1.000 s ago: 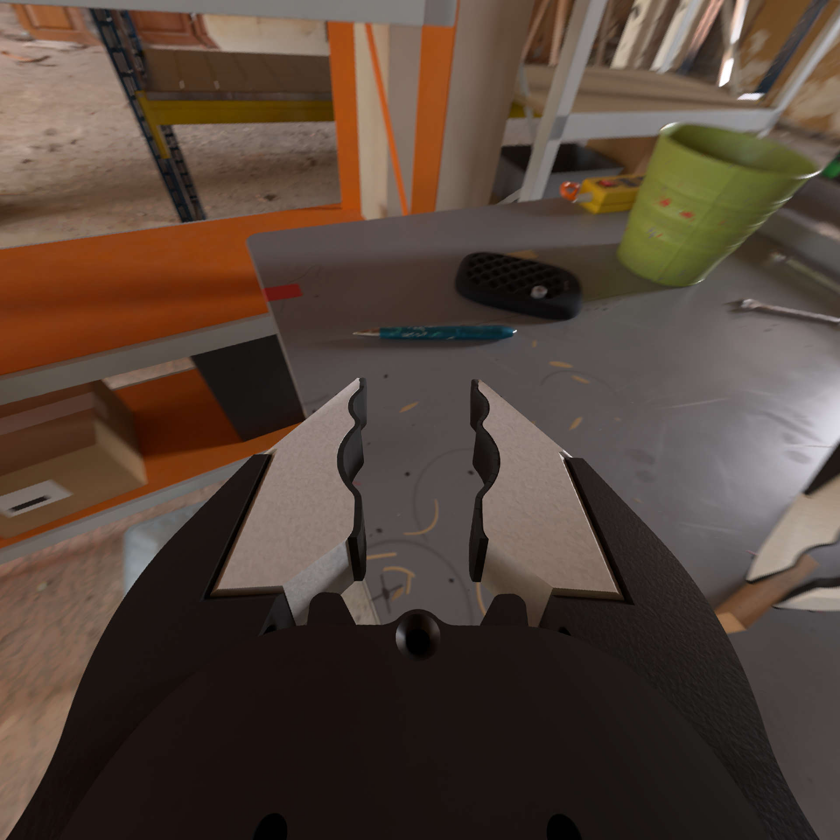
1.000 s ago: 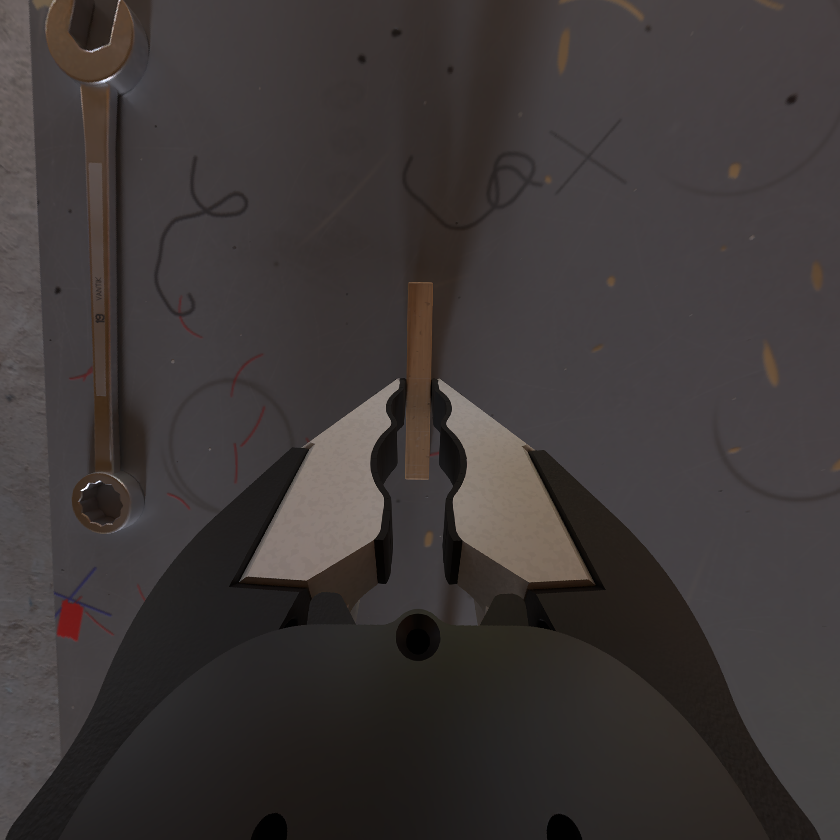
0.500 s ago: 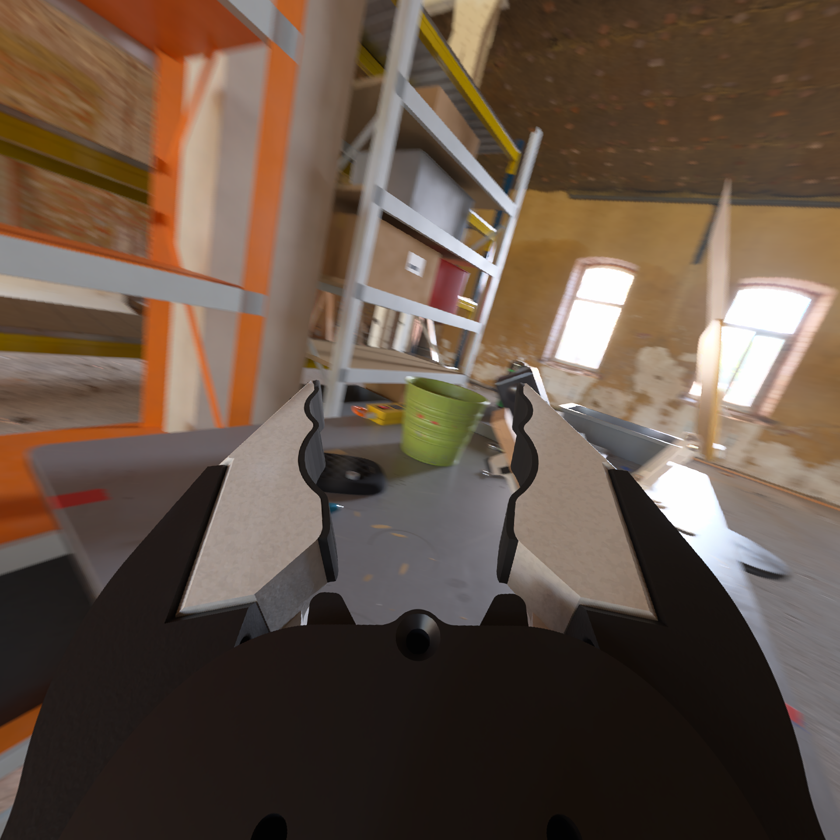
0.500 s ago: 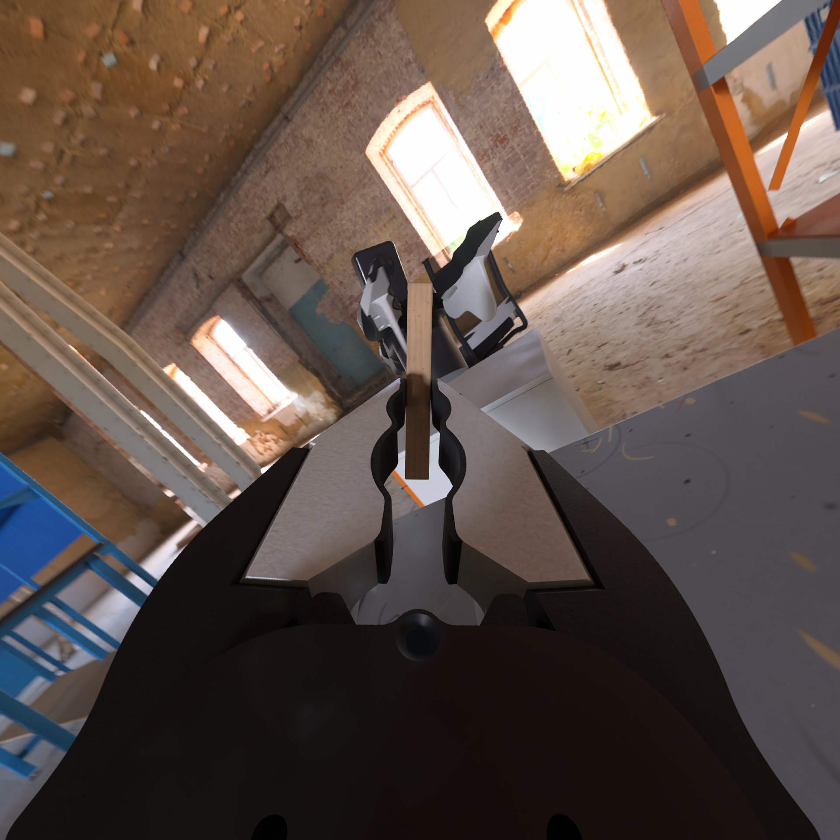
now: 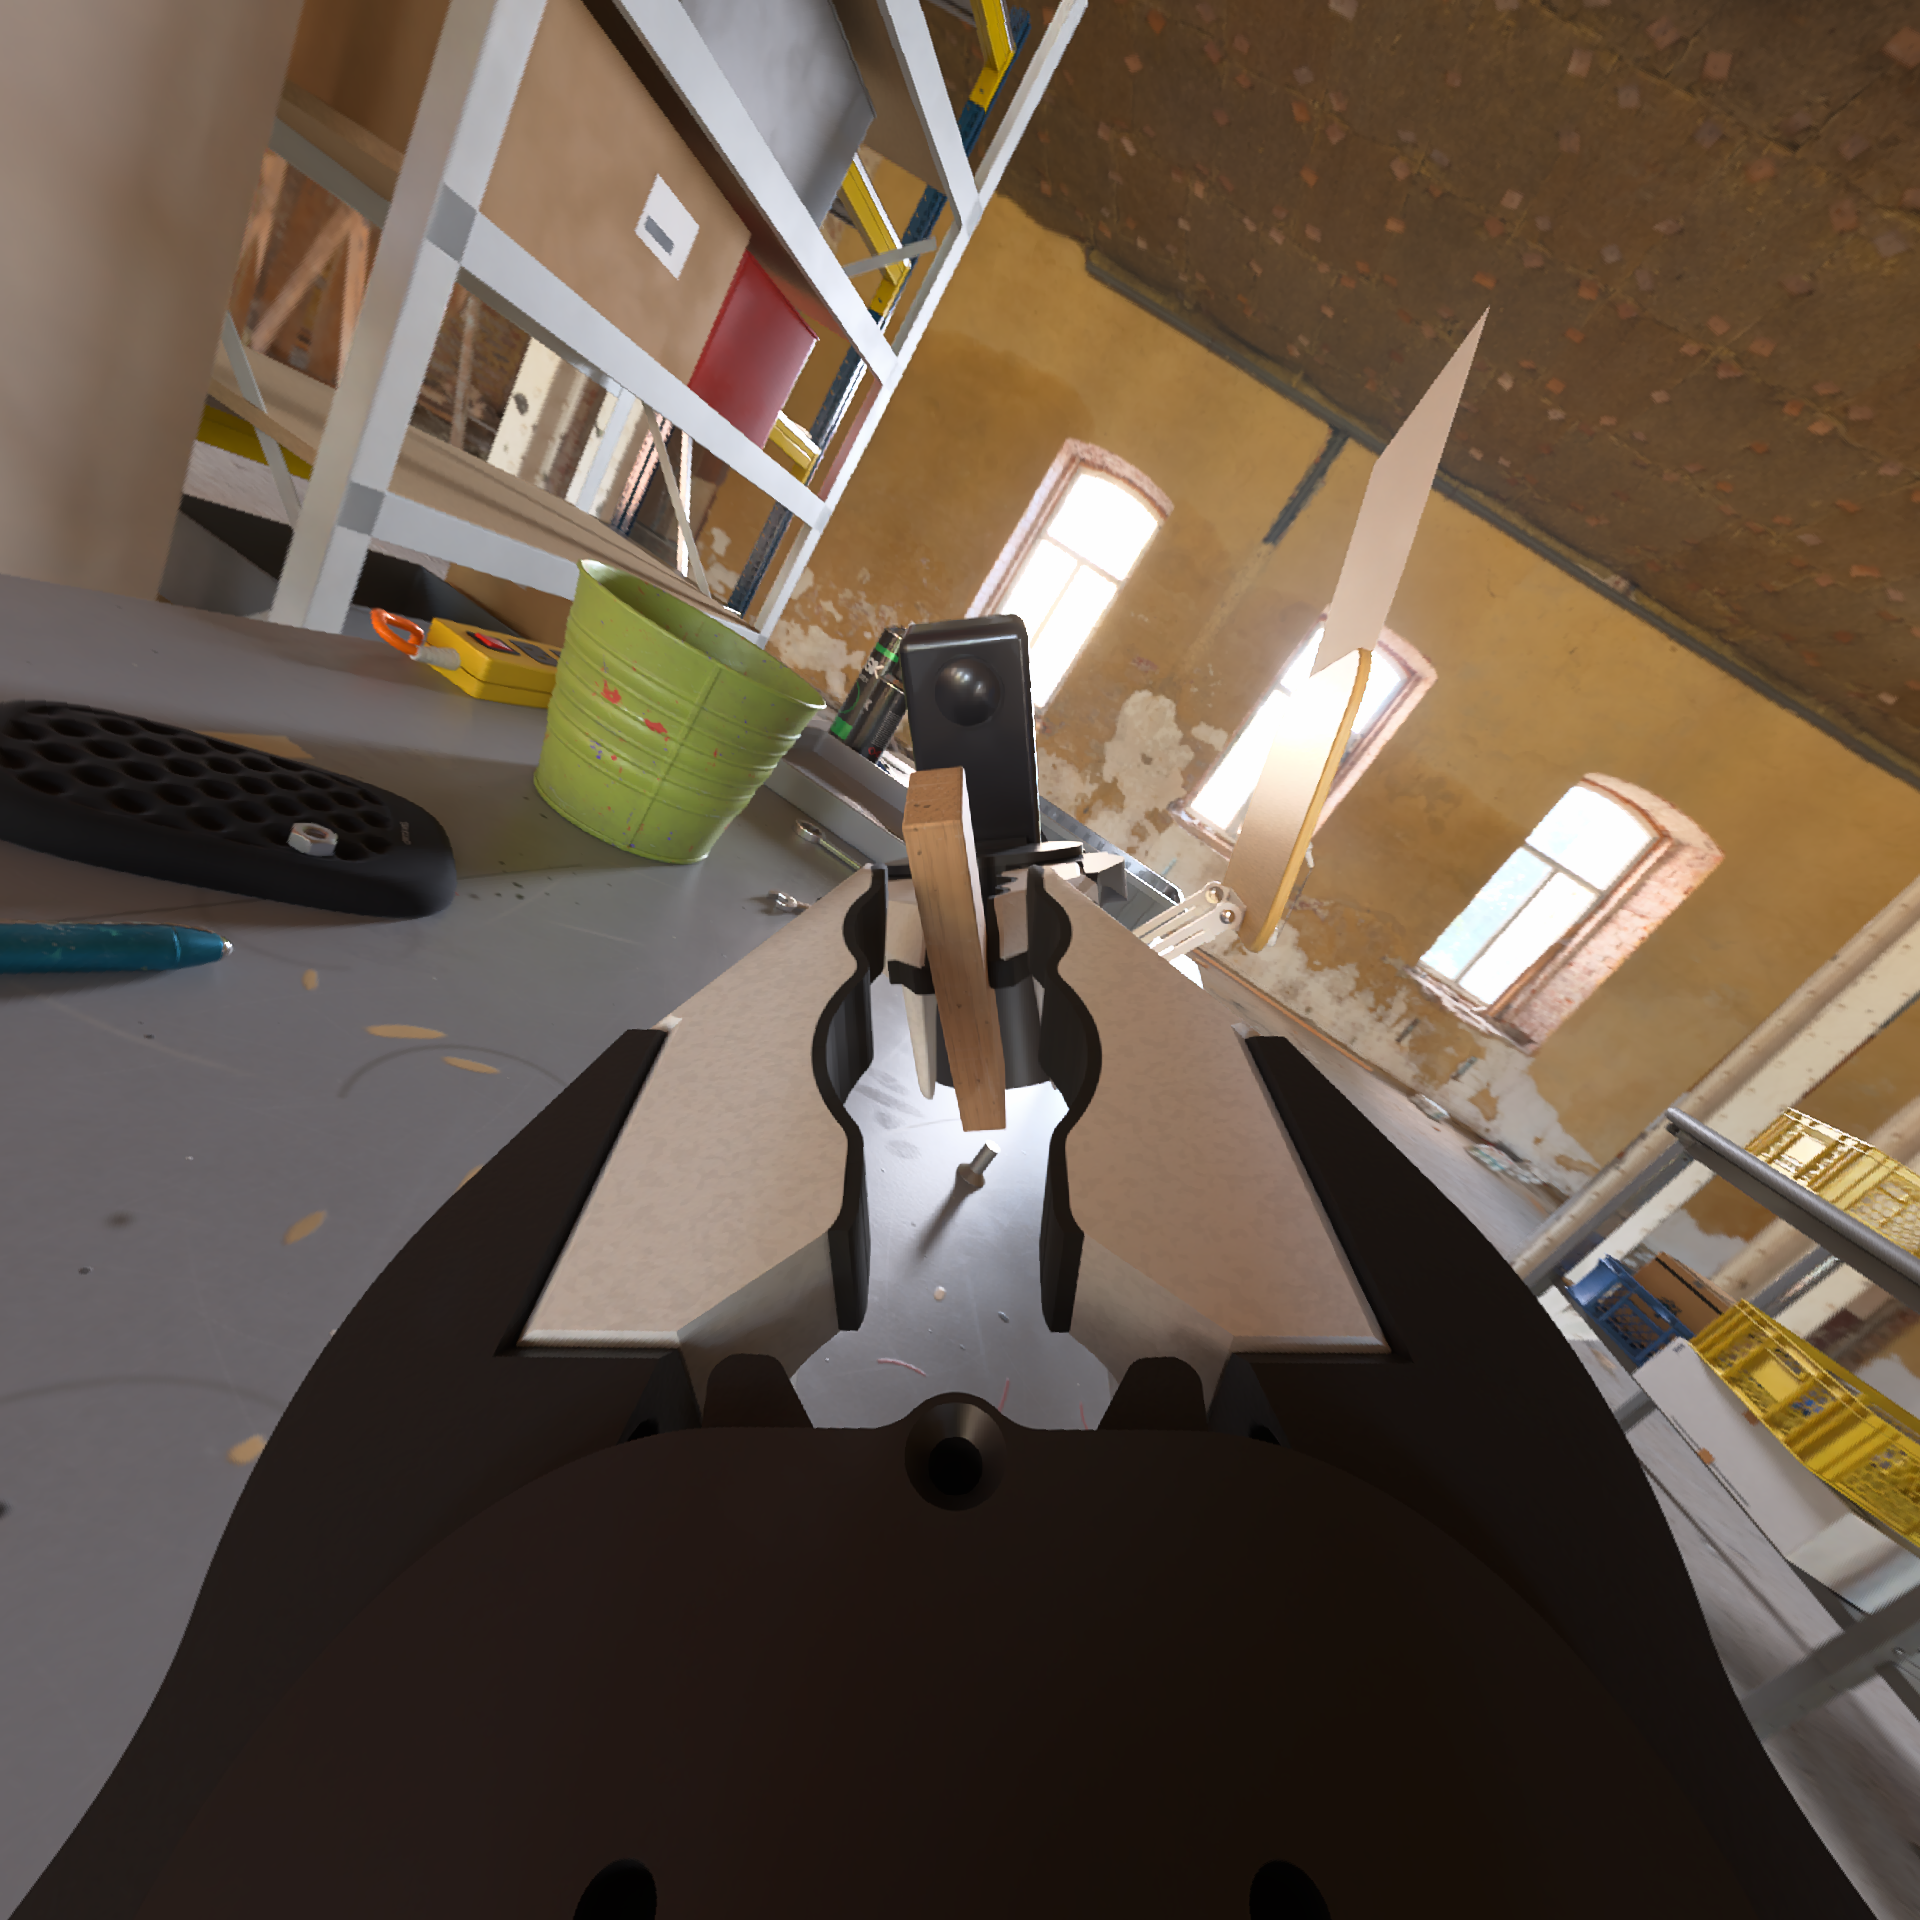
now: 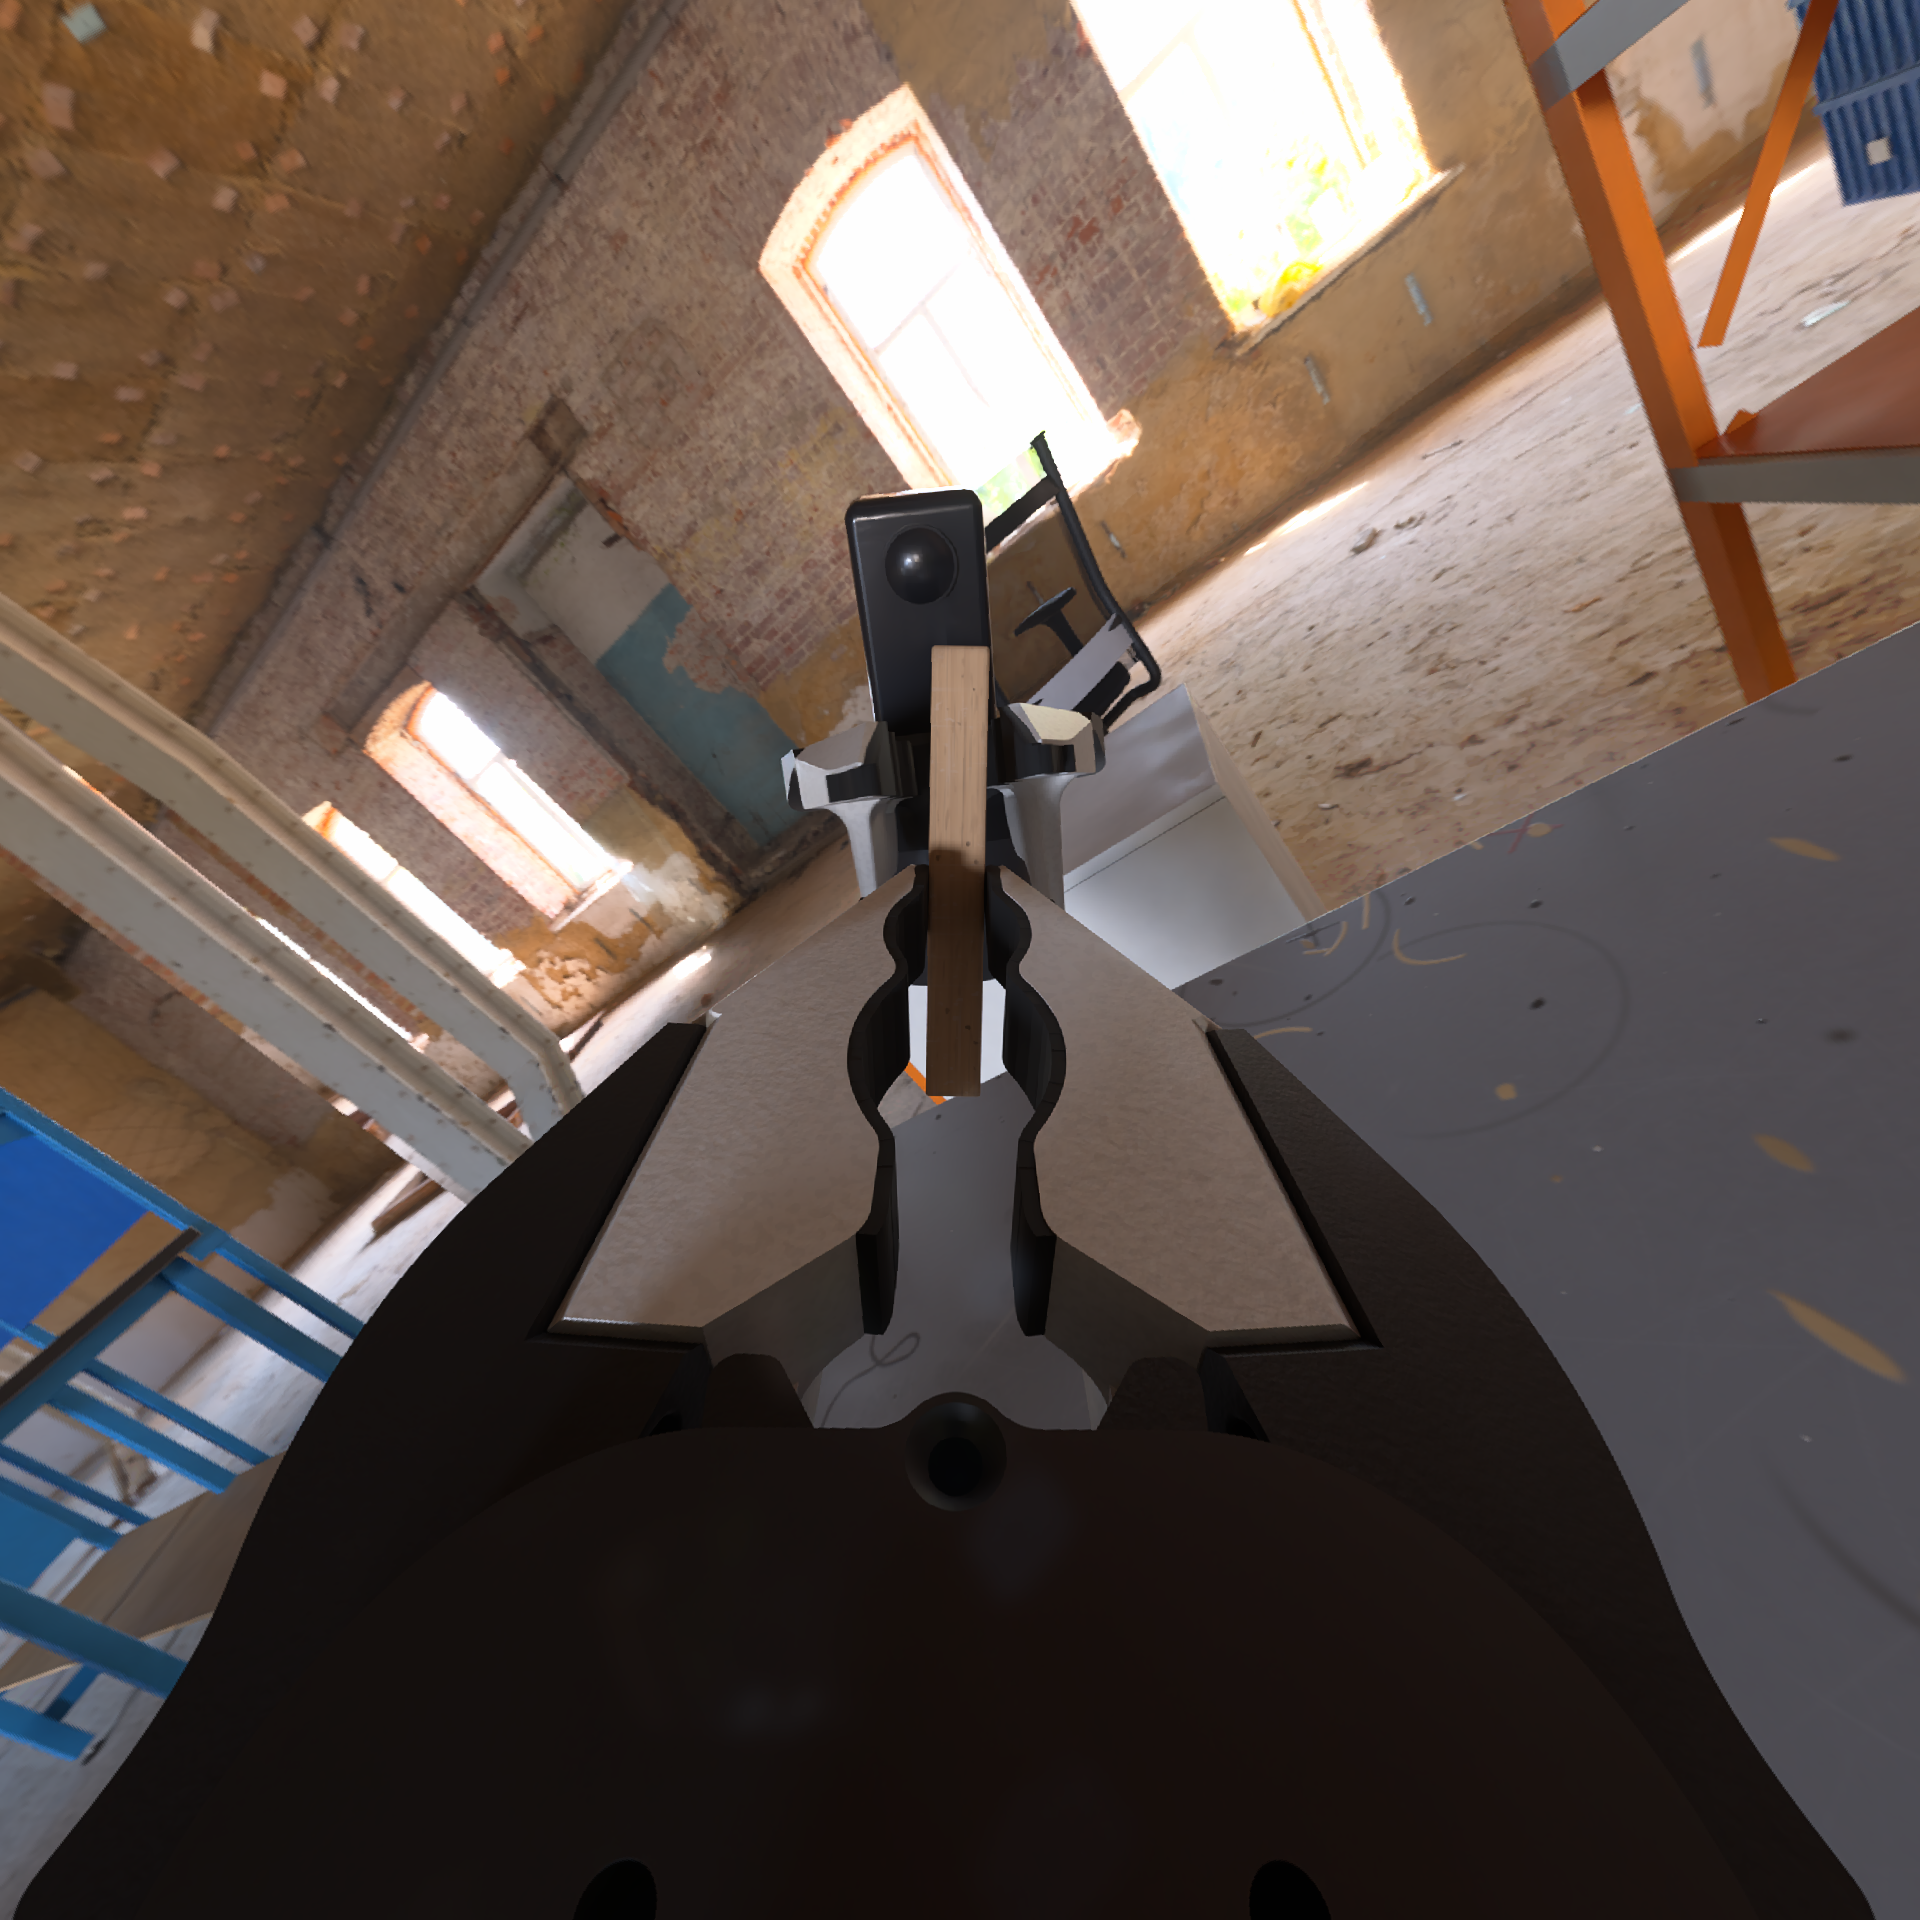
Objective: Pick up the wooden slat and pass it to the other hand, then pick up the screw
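Note:
The wooden slat (image 6: 956, 831) is a short light strip, upright between the fingertips of my right gripper (image 6: 958, 894), which is shut on its lower half. My left gripper (image 5: 961, 894) faces the right one head-on, a little above the grey table (image 5: 208, 1143). Its fingers stand on either side of the slat (image 5: 951, 935) with small gaps, so it is open. The slat looks slightly tilted in the left wrist view. The small silver screw (image 5: 971, 1164) lies on the table below the slat, seen between the left fingers.
A green bucket (image 5: 665, 748), a black honeycomb tray (image 5: 208, 810) holding a nut (image 5: 307, 836), a teal pen (image 5: 104, 948) and a yellow device (image 5: 488, 660) are on the table to the left. White shelving (image 5: 436, 312) stands behind.
Both grippers swung up from looking at the table to face each other. The right one carried the slat up. The left fingers spread wide, then narrowed around the slat's far end.

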Controlling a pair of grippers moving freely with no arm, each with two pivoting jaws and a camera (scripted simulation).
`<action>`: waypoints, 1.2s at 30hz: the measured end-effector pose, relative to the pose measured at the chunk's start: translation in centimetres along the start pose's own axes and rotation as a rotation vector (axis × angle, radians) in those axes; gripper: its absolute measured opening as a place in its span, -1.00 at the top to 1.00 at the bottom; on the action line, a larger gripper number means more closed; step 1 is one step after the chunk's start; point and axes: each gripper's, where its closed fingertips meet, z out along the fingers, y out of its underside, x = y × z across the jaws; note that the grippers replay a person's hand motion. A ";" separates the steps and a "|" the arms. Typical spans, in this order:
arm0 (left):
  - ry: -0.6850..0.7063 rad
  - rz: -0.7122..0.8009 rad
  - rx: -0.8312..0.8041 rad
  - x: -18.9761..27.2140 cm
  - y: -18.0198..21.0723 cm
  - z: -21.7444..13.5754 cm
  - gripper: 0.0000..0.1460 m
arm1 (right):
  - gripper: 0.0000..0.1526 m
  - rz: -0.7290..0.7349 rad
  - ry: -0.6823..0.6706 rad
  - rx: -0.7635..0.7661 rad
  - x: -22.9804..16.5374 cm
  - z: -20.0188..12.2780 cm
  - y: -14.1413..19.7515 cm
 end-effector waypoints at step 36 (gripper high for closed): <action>-0.396 0.334 0.058 -3.6 -3.4 -3.7 0.86 | 0.31 -0.457 0.727 -0.241 -0.3 -18.3 3.5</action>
